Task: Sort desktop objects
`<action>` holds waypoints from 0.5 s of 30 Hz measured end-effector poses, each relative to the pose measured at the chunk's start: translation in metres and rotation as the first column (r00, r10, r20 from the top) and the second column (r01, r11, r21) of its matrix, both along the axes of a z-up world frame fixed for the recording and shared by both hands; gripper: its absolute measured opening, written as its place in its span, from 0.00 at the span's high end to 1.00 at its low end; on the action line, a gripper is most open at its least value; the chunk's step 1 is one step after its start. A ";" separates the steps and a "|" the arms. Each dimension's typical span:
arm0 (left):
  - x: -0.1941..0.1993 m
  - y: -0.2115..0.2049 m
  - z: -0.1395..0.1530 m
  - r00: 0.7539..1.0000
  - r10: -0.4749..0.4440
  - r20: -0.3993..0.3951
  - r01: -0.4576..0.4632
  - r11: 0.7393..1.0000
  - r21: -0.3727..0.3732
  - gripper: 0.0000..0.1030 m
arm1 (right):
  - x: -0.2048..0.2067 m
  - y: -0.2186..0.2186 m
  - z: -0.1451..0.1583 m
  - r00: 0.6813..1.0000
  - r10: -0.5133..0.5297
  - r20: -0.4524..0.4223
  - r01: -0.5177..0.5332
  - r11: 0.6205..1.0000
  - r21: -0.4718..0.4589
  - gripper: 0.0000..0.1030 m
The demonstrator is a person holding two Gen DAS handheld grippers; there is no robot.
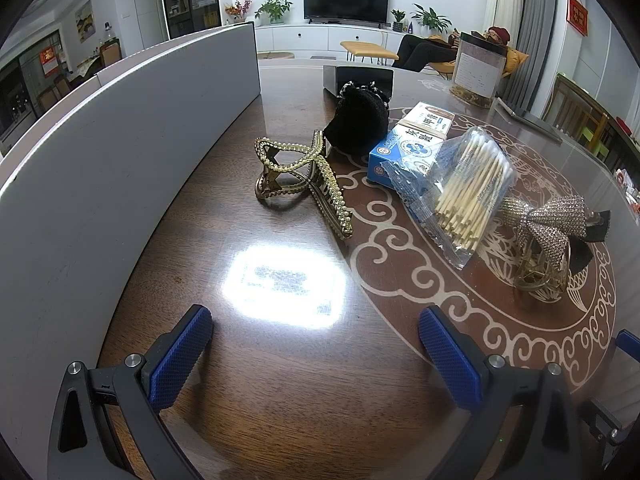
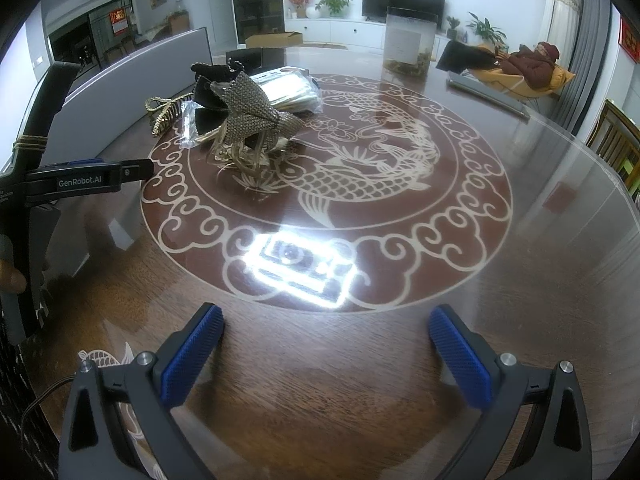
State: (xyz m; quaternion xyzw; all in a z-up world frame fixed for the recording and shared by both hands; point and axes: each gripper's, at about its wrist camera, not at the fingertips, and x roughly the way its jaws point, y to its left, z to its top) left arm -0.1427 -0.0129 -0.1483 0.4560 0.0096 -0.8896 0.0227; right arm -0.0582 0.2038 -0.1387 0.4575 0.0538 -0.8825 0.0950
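Observation:
On the dark round table lie a gold pearl hair claw (image 1: 298, 178), a black fuzzy hair piece (image 1: 358, 124), a blue medicine box (image 1: 412, 144), a clear bag of cotton swabs (image 1: 468, 192) and a rhinestone bow clip (image 1: 548, 236). My left gripper (image 1: 316, 354) is open, low over bare wood in front of the gold claw. My right gripper (image 2: 326, 350) is open too, well short of the bow clip (image 2: 252, 120), with the gold claw (image 2: 162, 114) and swab bag (image 2: 288, 92) behind it. The left gripper's body (image 2: 72, 182) shows at the left edge.
A long white box wall (image 1: 120, 152) curves along the table's left side. A black box (image 1: 358, 78) and a clear jar (image 1: 478, 70) stand at the far side. The jar (image 2: 408, 42) and a flat grey item (image 2: 488, 96) appear in the right wrist view. A person reclines beyond the table.

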 end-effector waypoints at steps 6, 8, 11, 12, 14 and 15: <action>0.000 0.000 0.000 1.000 0.000 0.000 0.000 1.000 0.000 0.00 | 0.000 0.000 0.000 1.000 -0.001 0.000 0.001 1.000 0.000 0.00; 0.000 0.000 0.000 1.000 -0.001 0.000 0.001 1.000 0.000 0.00 | 0.000 0.000 0.000 1.000 0.000 0.000 0.000 1.000 0.000 0.00; 0.000 0.000 0.000 1.000 -0.001 0.000 0.001 1.000 0.000 0.00 | 0.000 0.000 0.000 1.000 0.000 0.000 0.000 1.000 -0.001 0.00; 0.000 0.000 0.000 1.000 -0.001 0.000 0.001 1.000 0.000 0.00 | 0.000 0.000 0.000 1.000 0.000 0.000 0.000 1.000 -0.001 0.00; -0.001 0.000 0.000 1.000 -0.001 0.000 0.001 1.000 0.000 0.00 | 0.000 0.000 0.000 1.000 -0.001 0.000 0.001 1.000 0.000 0.00; 0.000 0.001 0.000 1.000 -0.001 0.000 0.001 1.000 0.001 0.00 | 0.000 0.000 0.000 1.000 -0.001 0.000 0.001 1.000 0.001 0.00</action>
